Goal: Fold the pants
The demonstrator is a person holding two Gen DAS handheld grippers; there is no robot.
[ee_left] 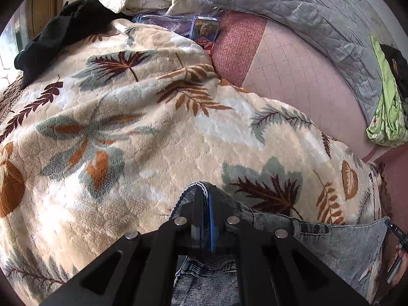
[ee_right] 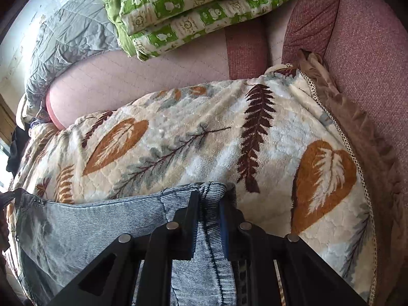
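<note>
Leaf blanket [ee_right: 204, 140]: pants [ee_right: 102, 219] waistband sideways

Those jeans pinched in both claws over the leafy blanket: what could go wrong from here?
1. The left gripper is shut on only a thin edge of the jeans, so the denim might slip out as it is lifted.
2. The right gripper clamps a thicker bunched fold; uneven pulls could leave the fold crooked.
3. The plush blanket underneath is rumpled, so the jeans may not lie flat and could drag it along.
</note>
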